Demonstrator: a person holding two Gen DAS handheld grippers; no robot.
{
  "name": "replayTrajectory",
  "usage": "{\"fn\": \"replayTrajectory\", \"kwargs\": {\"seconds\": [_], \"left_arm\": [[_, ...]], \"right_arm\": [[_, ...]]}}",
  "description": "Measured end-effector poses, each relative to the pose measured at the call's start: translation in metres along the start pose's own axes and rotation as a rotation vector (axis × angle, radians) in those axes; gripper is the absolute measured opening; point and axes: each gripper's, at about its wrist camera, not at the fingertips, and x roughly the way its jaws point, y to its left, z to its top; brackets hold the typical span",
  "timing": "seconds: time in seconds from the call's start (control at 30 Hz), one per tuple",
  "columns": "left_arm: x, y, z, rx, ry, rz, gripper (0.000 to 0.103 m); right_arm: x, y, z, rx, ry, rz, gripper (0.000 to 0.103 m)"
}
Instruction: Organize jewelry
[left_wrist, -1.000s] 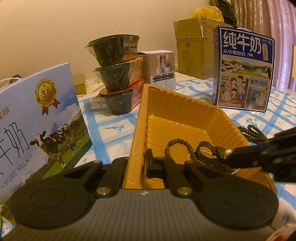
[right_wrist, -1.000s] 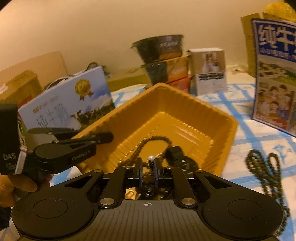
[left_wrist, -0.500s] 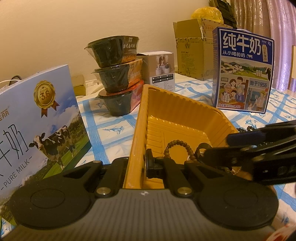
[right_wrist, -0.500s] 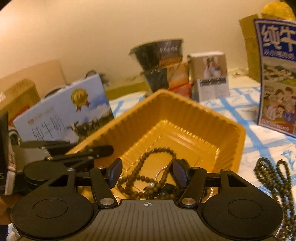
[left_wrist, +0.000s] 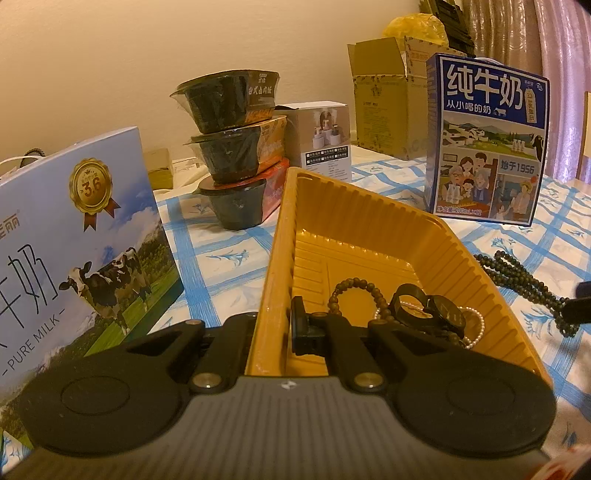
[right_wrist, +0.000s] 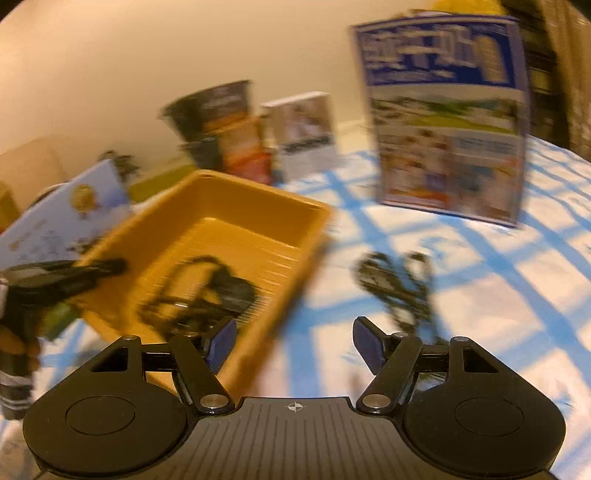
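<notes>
Yellow tray (left_wrist: 373, 236): ribbed plastic, on the table (left_wrist: 218, 258), which wore a blue-and-white checked cloth. Its near left wall was clamped by the left claw (left_wrist: 273, 325), closed on the wall, one finger inside the tray and one outside.

Contents of tray, near end: one brown bead bracelet (left_wrist: 354, 291); one black watch (left_wrist: 428, 314); one thin strand of small pale beads (left_wrist: 476, 328), partly under the watch. All three lay touching in one cluster.

Dark bead necklace (left_wrist: 524, 284): looped on the cloth just right of the tray, outside it; in the right wrist view (right_wrist: 399, 284) it lay beyond the right claw's right finger.

Right claw (right_wrist: 291, 343): jaws wide apart, having just been opening, nothing between them. It hung over the tray's right rim (right_wrist: 314, 236) and the cloth beside it. That view was blurred.

Surroundings: milk carton with cow picture (left_wrist: 74, 236), far left; three stacked dark bowls (left_wrist: 232, 155), beyond the tray; small white box (left_wrist: 325, 136) beside them; blue milk carton (left_wrist: 487, 140), far right; open cardboard box (left_wrist: 384, 107) behind it.
</notes>
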Motion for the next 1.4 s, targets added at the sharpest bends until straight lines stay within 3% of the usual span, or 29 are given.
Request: {"fn": "replayTrajectory", "kwargs": {"seconds": [0.13, 0.37, 0.8, 1.2, 1.3, 1.4], "left_arm": [[0.000, 0.000, 0.000, 0.002, 0.002, 0.001, 0.004], [0.001, 0.000, -0.001, 0.005, 0.003, 0.003, 0.004], [0.001, 0.000, -0.001, 0.007, 0.004, 0.003, 0.004], [0.001, 0.001, 0.000, 0.008, 0.005, 0.003, 0.004], [0.001, 0.001, -0.001, 0.010, 0.004, 0.003, 0.004], [0.001, 0.000, -0.001, 0.011, 0.005, 0.003, 0.004]], "right_arm": [[-0.010, -0.029, -0.006, 0.014, 0.024, -0.090, 0.070], [-0.014, -0.060, -0.014, 0.014, 0.064, -0.167, 0.070], [0.007, -0.061, -0.005, -0.044, 0.092, -0.160, 0.070], [0.059, -0.065, 0.013, -0.087, 0.110, -0.165, 0.069], [0.071, -0.066, 0.016, -0.082, 0.113, -0.174, 0.059], [0.081, -0.064, 0.018, -0.094, 0.124, -0.192, 0.055]]}}
